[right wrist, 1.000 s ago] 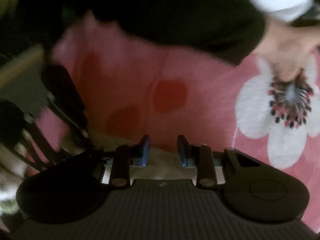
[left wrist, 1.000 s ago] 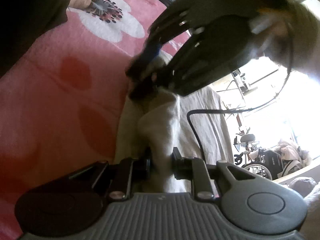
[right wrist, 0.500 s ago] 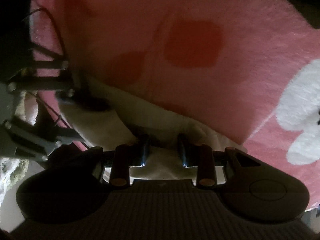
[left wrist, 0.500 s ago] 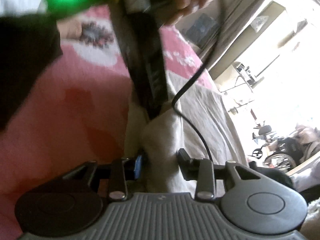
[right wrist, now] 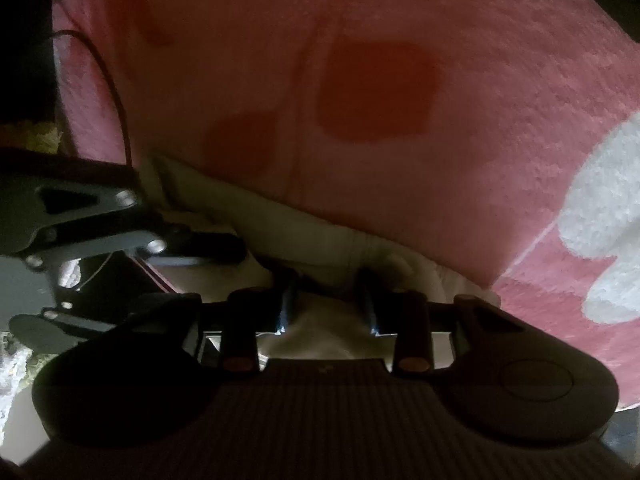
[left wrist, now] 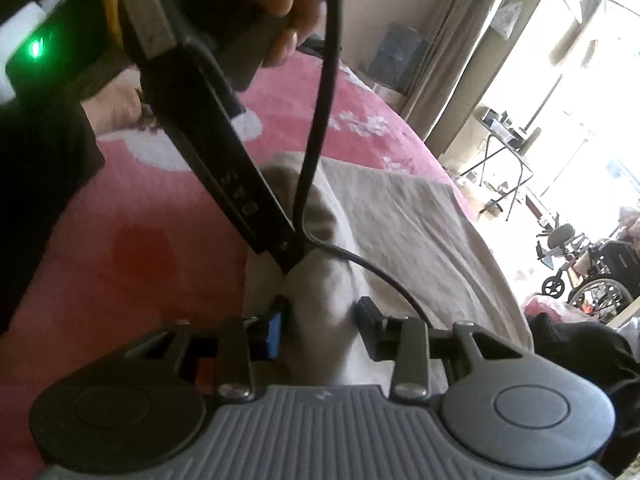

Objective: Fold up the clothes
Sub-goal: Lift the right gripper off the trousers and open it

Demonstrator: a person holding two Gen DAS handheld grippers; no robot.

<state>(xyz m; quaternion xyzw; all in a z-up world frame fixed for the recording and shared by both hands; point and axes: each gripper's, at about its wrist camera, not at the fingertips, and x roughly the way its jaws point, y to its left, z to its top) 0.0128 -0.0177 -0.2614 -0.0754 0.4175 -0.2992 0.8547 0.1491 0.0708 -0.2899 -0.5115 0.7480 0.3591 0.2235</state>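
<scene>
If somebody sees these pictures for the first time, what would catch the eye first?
The pink blanket with white flowers fills both views. On it lies a beige garment, bunched in the left claw, whose jaws are closing. The right claw, opening with cloth between its jaws, looms above.

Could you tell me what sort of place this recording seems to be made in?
Probably a bedroom at home: a pink flowered blanket with a beige garment on it, curtains by a bright window, and a wheelchair beyond.
</scene>
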